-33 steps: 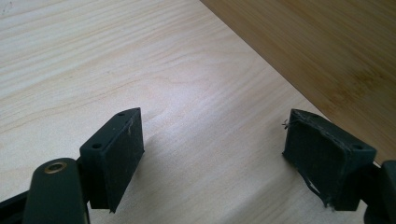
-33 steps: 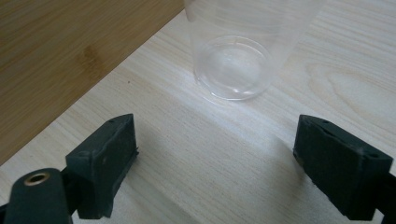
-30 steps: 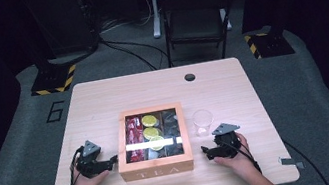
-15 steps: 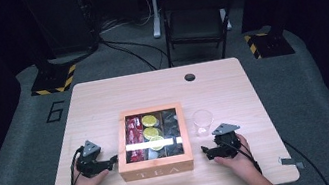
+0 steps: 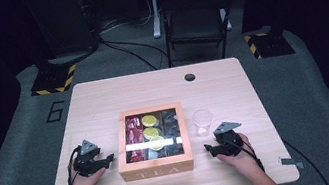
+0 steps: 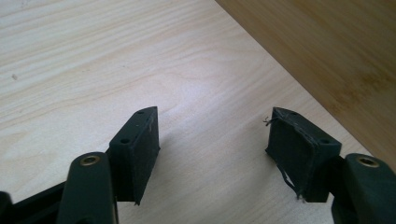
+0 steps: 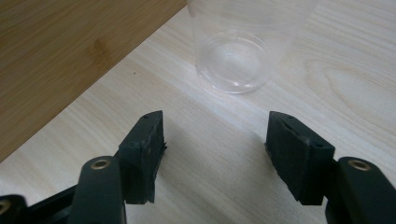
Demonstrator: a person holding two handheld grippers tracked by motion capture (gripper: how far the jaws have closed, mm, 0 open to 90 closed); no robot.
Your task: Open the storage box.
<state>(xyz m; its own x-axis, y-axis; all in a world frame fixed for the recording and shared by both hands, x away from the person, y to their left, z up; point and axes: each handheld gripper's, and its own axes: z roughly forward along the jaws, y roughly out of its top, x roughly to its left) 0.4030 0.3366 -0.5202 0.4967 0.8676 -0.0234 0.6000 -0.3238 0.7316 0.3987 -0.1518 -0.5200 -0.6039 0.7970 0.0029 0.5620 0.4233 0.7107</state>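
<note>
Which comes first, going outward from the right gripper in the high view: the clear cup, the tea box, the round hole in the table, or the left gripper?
From the right gripper:
1. Clear cup, just ahead of it, beside the box.
2. Tea box, to its left; close to the cup's rank, a near call.
3. Round hole, near the table's far edge.
4. Left gripper, beyond the box.

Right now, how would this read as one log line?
left gripper: open, empty | right gripper: open, empty | tea box: between | cup: upright
</note>
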